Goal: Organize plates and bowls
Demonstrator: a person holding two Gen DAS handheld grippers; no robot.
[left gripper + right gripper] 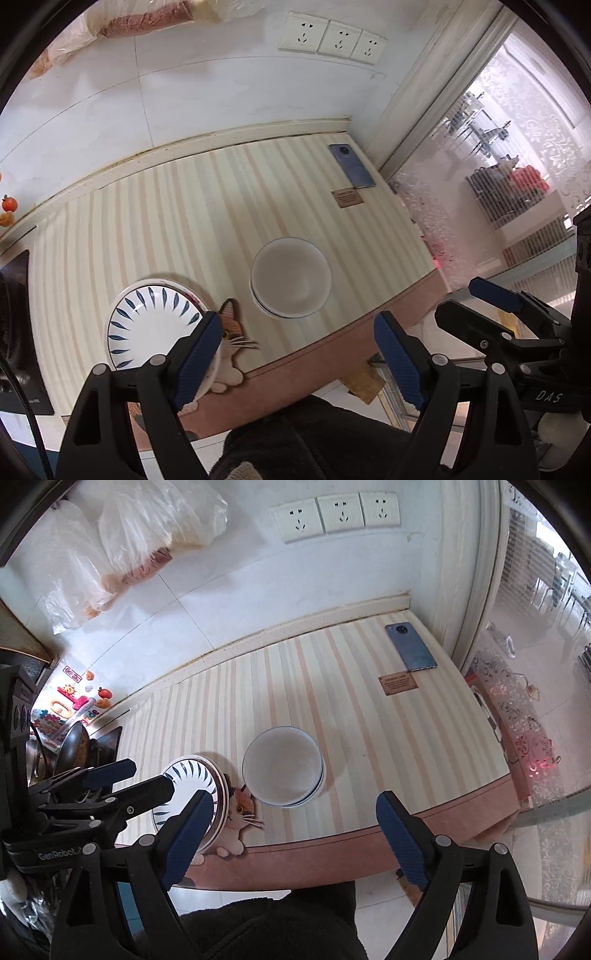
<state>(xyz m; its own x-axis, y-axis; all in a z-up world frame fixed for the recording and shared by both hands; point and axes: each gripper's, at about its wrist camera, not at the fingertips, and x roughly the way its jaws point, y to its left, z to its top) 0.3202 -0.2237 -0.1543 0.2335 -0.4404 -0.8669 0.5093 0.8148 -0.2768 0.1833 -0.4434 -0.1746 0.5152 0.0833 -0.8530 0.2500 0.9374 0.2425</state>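
Note:
A stack of white plates with blue leaf marks sits at the near left of the striped table mat. A stack of white bowls sits to its right, near the mat's front edge. My left gripper is open and empty, held above the table's front edge; it also shows in the right wrist view. My right gripper is open and empty, beside it; it also shows in the left wrist view.
A blue phone and a small brown card lie at the far right of the mat. A cat-shaped coaster lies between the stacks. Plastic bags hang on the wall; pans stand at left.

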